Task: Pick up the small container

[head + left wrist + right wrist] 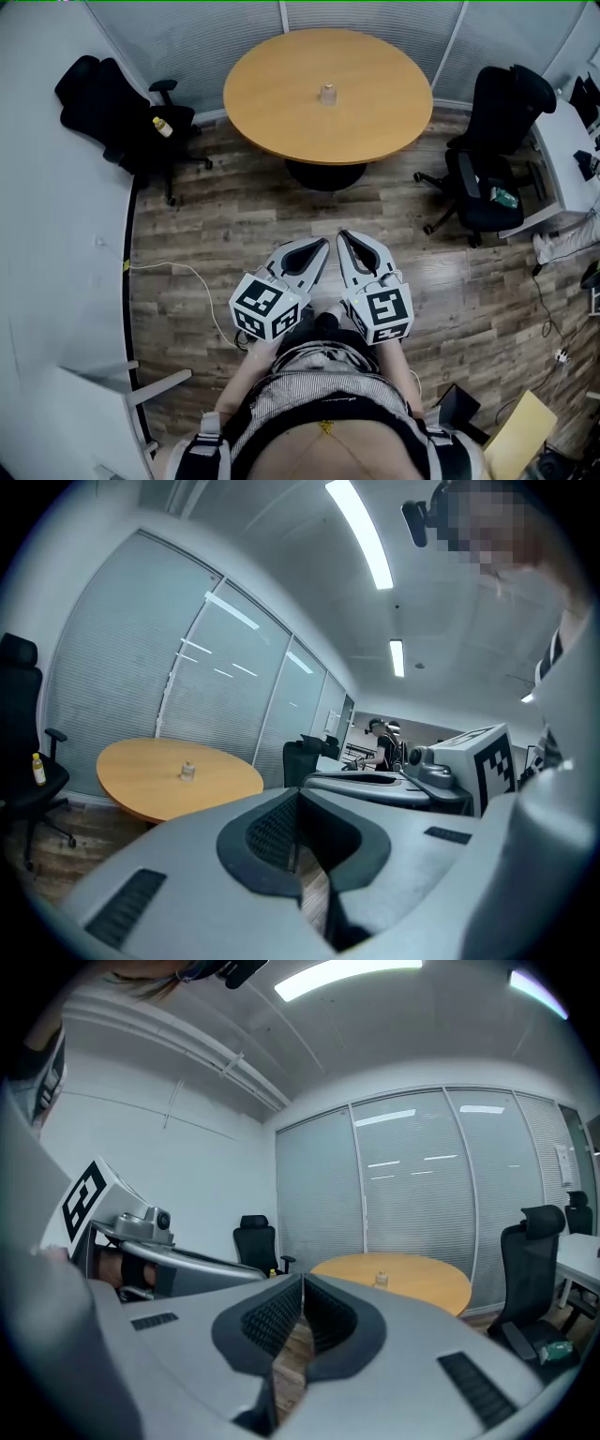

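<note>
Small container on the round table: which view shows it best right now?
The head view: it looks down on the small container, unobstructed, near the middle of the round table. The left gripper view shows it small and far on the table; the right gripper view shows it likewise.

Clear small container (326, 94), tan table (375, 122), black chairs (502, 103)

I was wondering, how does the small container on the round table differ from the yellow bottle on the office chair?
The small container is pale and looks clear; the yellow bottle is bright yellow. The small container stands alone near the middle of the round table; the yellow bottle sits on the seat of the black chair beside the curved wall. Both are small and untouched.
</note>
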The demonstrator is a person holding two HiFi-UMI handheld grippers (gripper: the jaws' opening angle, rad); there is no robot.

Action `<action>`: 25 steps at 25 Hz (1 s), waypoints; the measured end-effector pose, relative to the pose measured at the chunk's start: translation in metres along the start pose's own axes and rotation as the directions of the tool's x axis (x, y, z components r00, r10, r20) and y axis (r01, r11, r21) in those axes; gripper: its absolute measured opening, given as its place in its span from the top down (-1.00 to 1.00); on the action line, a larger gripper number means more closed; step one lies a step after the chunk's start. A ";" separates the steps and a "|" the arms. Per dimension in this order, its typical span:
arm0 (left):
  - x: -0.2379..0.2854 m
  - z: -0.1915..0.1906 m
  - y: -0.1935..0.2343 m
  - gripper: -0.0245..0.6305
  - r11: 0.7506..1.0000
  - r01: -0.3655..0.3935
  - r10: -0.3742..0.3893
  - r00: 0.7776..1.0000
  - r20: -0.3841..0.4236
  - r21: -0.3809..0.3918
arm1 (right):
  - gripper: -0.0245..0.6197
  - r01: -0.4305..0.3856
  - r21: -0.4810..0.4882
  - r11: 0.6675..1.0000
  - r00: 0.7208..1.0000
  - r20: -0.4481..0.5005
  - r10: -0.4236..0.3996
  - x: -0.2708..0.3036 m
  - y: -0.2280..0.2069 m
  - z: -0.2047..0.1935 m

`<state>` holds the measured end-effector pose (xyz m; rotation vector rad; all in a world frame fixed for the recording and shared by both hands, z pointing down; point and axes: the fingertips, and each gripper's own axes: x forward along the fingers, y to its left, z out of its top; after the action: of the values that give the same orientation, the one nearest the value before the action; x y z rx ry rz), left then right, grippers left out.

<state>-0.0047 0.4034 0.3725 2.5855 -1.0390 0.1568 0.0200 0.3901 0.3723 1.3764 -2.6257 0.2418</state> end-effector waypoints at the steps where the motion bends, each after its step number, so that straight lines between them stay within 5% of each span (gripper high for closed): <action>1: 0.000 0.000 0.001 0.91 1.000 -0.003 0.003 1.000 -0.002 0.000 | 0.85 -0.004 0.000 1.000 1.000 -0.002 0.004 0.001 0.000 0.000; 25: 0.043 0.044 0.090 0.91 0.997 0.075 -0.075 0.997 0.018 0.008 | 0.85 0.047 -0.020 0.999 0.999 0.020 -0.047 0.103 -0.027 0.035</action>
<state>-0.0362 0.2996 0.3661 2.6326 -0.9474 0.1180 -0.0182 0.2846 0.3626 1.4385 -2.6000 0.1955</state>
